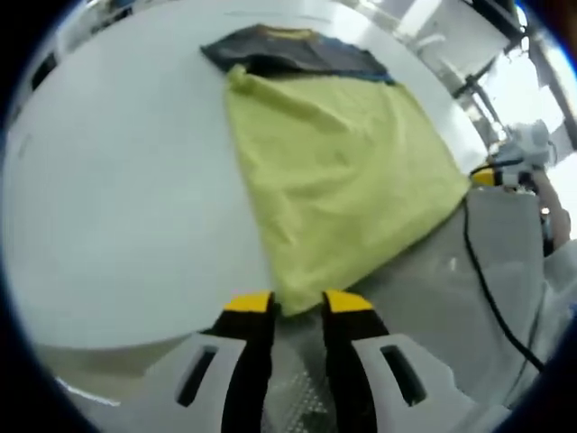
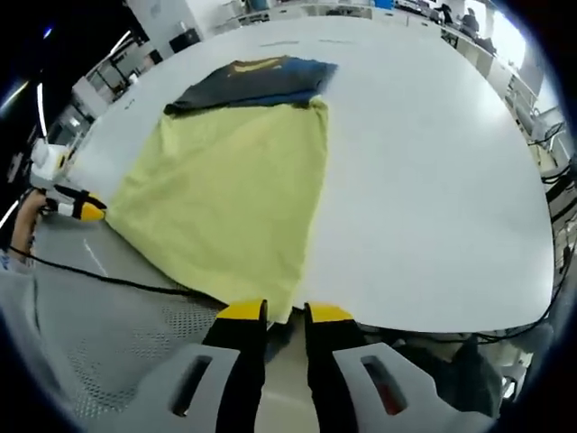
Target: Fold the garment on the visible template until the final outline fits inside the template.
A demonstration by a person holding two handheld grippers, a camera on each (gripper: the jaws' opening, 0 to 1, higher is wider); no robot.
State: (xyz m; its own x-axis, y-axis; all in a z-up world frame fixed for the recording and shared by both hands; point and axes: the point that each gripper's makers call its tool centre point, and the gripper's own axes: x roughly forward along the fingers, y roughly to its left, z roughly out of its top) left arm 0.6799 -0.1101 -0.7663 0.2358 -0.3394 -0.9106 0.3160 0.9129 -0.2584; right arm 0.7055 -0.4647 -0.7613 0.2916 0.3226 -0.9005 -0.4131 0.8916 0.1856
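A wide white table (image 1: 108, 198) spreads out under everything, bare and pale across most of its top, its curved near edge running along the bottom of the left gripper view. In the right gripper view the same table (image 2: 433, 180) stretches off to the right. A black cable (image 1: 491, 289) trails over grey mesh fabric (image 1: 451, 316) just off the table's edge; from the other side, that cable (image 2: 108, 281) snakes across the mesh (image 2: 99, 352) again. Beyond the far edge, desks and people (image 2: 455, 20) sit blurred in the distance. Dark frames (image 1: 478, 81) stand by bright light beyond the table.
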